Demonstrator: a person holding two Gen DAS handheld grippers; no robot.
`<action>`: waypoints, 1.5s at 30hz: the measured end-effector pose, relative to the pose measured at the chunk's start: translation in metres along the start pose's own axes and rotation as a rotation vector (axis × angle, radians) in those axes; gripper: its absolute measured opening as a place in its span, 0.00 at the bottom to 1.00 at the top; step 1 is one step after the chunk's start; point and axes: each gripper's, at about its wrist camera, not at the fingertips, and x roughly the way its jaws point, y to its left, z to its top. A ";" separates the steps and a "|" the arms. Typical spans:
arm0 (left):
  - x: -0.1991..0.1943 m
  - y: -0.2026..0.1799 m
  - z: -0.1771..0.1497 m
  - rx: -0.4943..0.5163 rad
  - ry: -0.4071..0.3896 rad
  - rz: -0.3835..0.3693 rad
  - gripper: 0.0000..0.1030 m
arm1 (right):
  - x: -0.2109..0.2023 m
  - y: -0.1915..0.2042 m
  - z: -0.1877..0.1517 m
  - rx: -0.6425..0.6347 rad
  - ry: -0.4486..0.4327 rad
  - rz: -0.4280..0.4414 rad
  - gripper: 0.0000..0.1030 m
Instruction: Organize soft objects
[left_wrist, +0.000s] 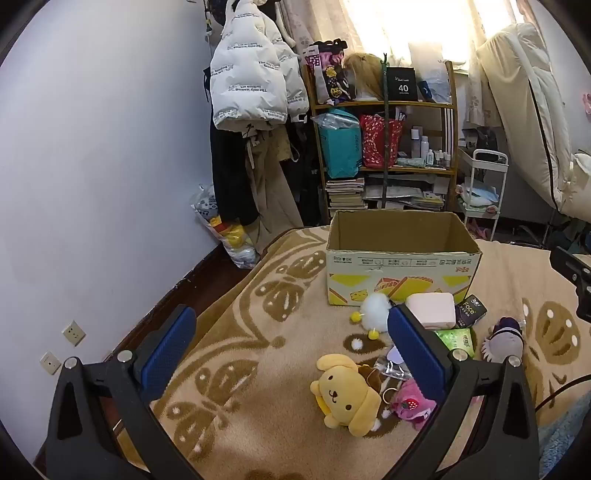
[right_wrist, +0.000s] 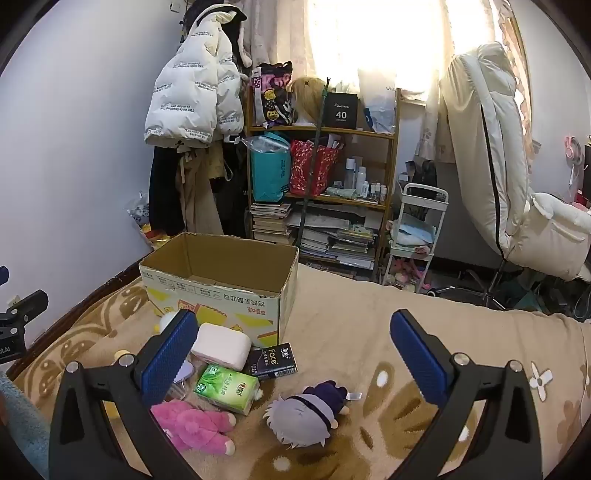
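An open cardboard box (left_wrist: 402, 258) (right_wrist: 218, 291) stands on the patterned blanket. In front of it lie a yellow dog plush (left_wrist: 347, 395), a pink plush (left_wrist: 408, 404) (right_wrist: 195, 424), a white pom-pom toy (left_wrist: 375, 312) and a grey-haired doll in purple (left_wrist: 504, 339) (right_wrist: 310, 410). My left gripper (left_wrist: 291, 345) hangs open above the blanket, the yellow plush just beyond its right finger. My right gripper (right_wrist: 293, 349) is open too, above the grey-haired doll. Neither holds anything.
A pink case (right_wrist: 221, 345), a black "Face" pack (right_wrist: 273, 360) and a green tissue pack (right_wrist: 227, 391) lie among the toys. A cluttered shelf (right_wrist: 321, 166), hanging coats (left_wrist: 255, 85) and a white chair (right_wrist: 506, 177) stand beyond the bed.
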 end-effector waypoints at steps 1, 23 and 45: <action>0.001 0.000 0.000 -0.001 0.003 0.000 0.99 | 0.000 -0.001 0.000 0.004 0.001 0.008 1.00; 0.000 -0.003 0.000 -0.002 0.004 -0.003 0.99 | -0.001 -0.004 0.002 -0.002 0.008 -0.017 1.00; 0.003 0.002 -0.002 -0.018 0.014 -0.005 0.99 | 0.005 -0.006 -0.002 0.006 0.035 -0.026 1.00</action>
